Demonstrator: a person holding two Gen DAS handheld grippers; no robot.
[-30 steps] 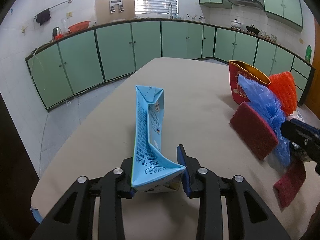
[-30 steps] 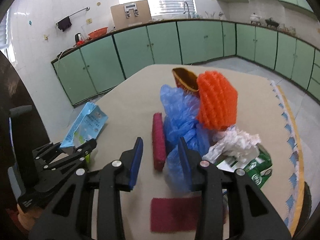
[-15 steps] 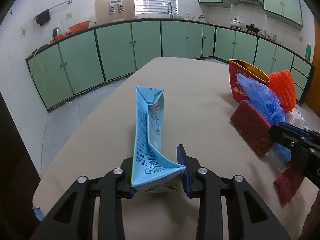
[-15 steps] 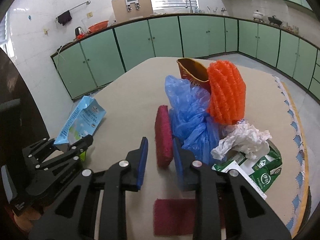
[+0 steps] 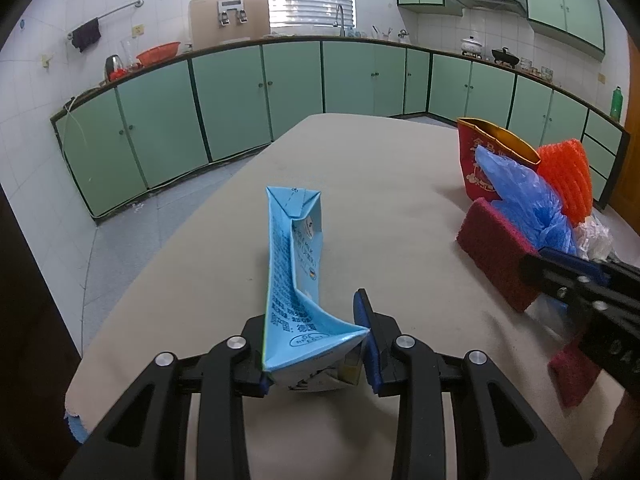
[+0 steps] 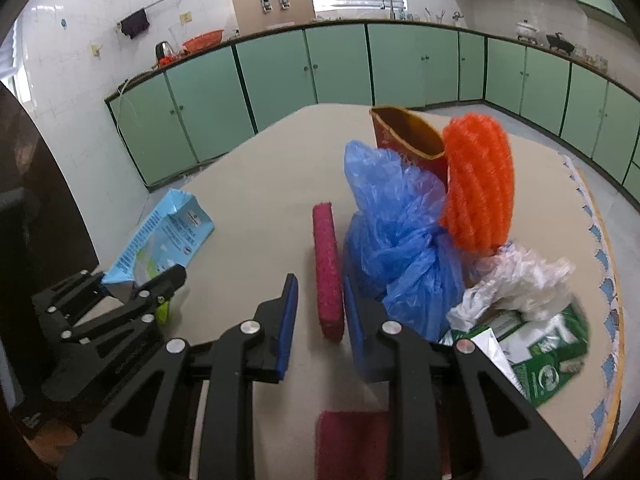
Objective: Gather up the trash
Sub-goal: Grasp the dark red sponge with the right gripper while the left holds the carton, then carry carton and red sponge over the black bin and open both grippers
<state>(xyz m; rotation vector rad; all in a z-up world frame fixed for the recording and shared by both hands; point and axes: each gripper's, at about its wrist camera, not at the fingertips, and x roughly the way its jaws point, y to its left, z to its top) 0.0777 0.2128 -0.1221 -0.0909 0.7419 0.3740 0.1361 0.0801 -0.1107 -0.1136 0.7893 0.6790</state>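
My left gripper (image 5: 316, 344) is shut on the near end of a flattened light-blue milk carton (image 5: 294, 272), which reaches away from me over the beige table (image 5: 360, 184). A dark-red scouring pad (image 6: 328, 272) stands on its edge between the jaws of my right gripper (image 6: 320, 280). Those jaws are closing; a gap still shows between the left pad and the scouring pad. In the left wrist view, the right gripper (image 5: 560, 276) comes in from the right against the scouring pad (image 5: 496, 252).
Behind the scouring pad are a blue plastic bag (image 6: 396, 220), an orange mesh bundle (image 6: 476, 184) and an open red paper bag (image 6: 404, 136). Crumpled clear plastic (image 6: 520, 280) lies on a green-white carton (image 6: 548, 356). A second red pad (image 6: 352, 432) lies flat near me.
My right gripper has moved forward and down so the upright red pad now sits between its jaws, which have narrowed. The left gripper and its carton have stayed still.
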